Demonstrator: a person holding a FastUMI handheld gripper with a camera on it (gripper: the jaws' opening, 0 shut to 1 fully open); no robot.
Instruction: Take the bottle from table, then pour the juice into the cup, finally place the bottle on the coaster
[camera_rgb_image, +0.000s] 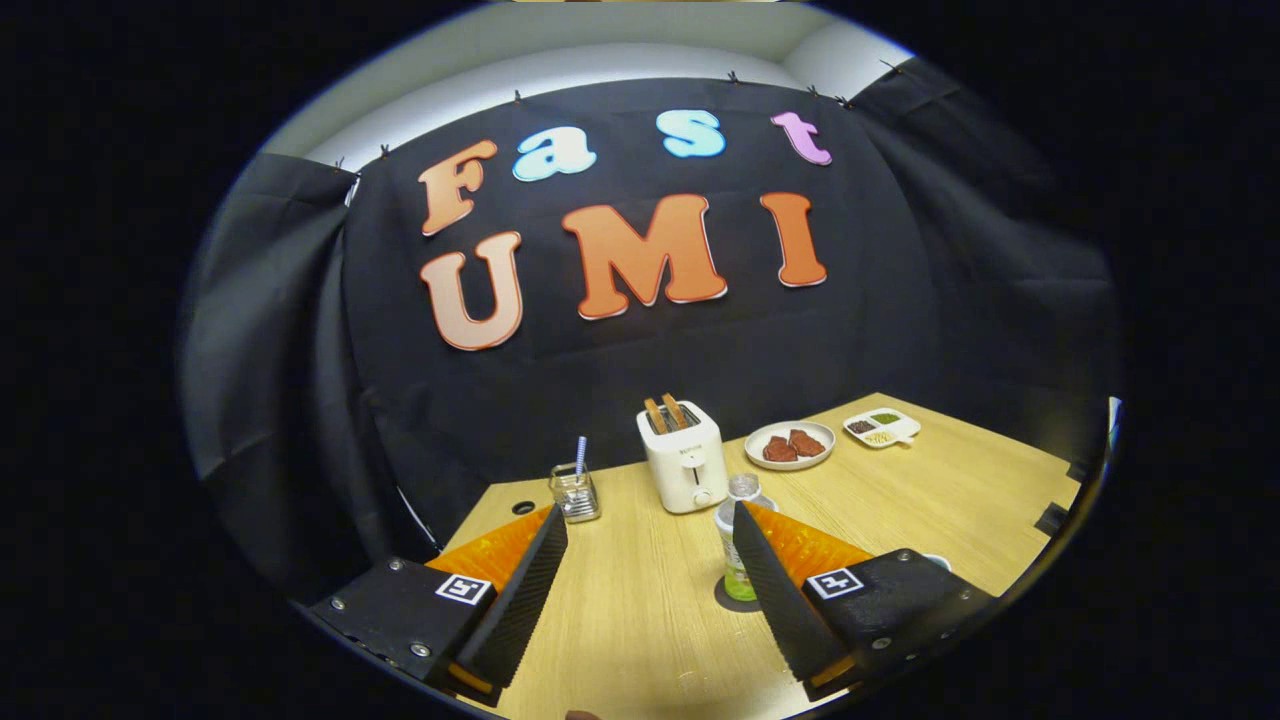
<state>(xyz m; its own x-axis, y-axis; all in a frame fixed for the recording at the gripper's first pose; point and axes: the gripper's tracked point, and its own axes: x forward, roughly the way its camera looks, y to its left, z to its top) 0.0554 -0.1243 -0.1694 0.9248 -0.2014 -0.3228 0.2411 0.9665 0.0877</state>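
Your hand-held gripper (650, 560) hangs over the pale wooden worktop (640, 620) with its two fingers spread wide, nothing between them but bare wood. One clear plastic bottle with a little green juice at the bottom (738, 545) stands upright just ahead of your right finger, its right side partly hidden behind that fingertip, so whether they touch is hard to say. Off beyond your left fingertip there's one small clear glass cup with a blue-and-white striped straw standing in it (575, 490), well apart from the bottle.

Between and beyond the two sits one white two-slot toaster (684, 458), and you can count two slices of toast (665, 413) sticking up from its slots. Further back to the right, one round white plate (790, 446) carries two dark reddish-brown pieces of food. Past that lies one white divided dish (881, 427) with three small compartments, each holding something different. There's a dark round hole (523, 507) in the worktop near the cup.
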